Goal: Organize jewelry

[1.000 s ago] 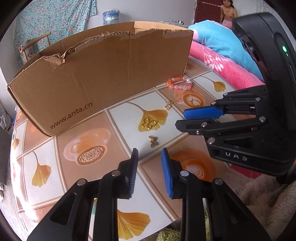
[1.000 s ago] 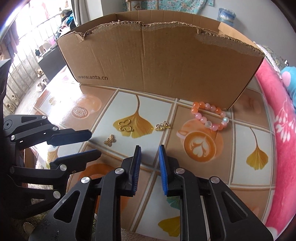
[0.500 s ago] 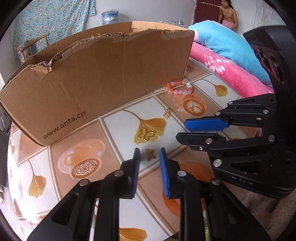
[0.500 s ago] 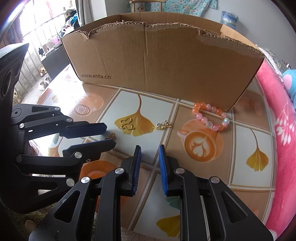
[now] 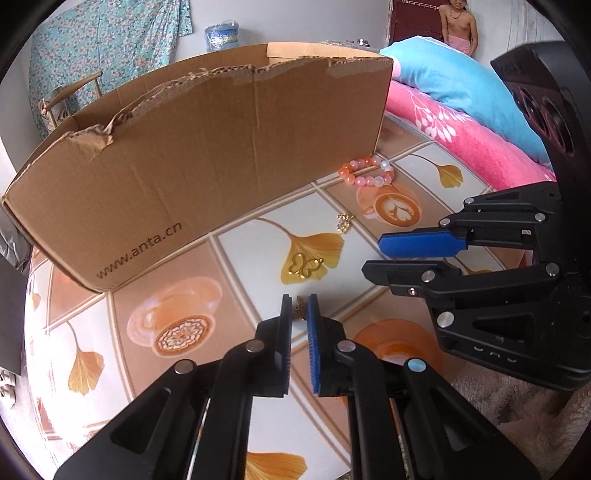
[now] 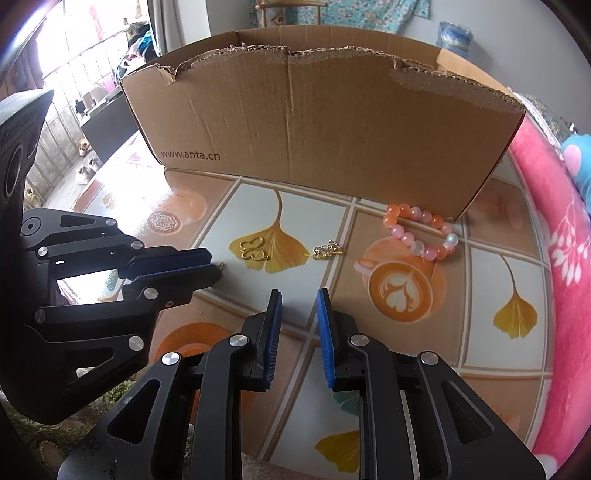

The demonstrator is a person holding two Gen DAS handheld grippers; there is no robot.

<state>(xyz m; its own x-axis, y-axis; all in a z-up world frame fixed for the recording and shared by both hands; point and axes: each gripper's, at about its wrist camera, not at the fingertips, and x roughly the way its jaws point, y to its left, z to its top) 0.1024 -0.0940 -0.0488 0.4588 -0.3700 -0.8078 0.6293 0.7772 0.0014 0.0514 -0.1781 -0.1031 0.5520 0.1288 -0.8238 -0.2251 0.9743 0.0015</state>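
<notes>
A small gold butterfly charm lies on the patterned tabletop, and my left gripper has it between its blue pads. The jaws are closing, with only a narrow gap left around it. In the right wrist view the left gripper reaches in from the left. My right gripper hovers open over the table with nothing between its fingers. Beyond lie a gold butterfly-outline pendant, a small gold clasp piece and a pink-orange bead bracelet.
A torn cardboard box stands across the back of the table, open at the top. A pink blanket and blue pillow lie on the right. A person stands far behind. A fluffy mat borders the table's near edge.
My left gripper has moved forward to the small gold charm and its jaws have narrowed around it. The right gripper has kept still with the same gap.
</notes>
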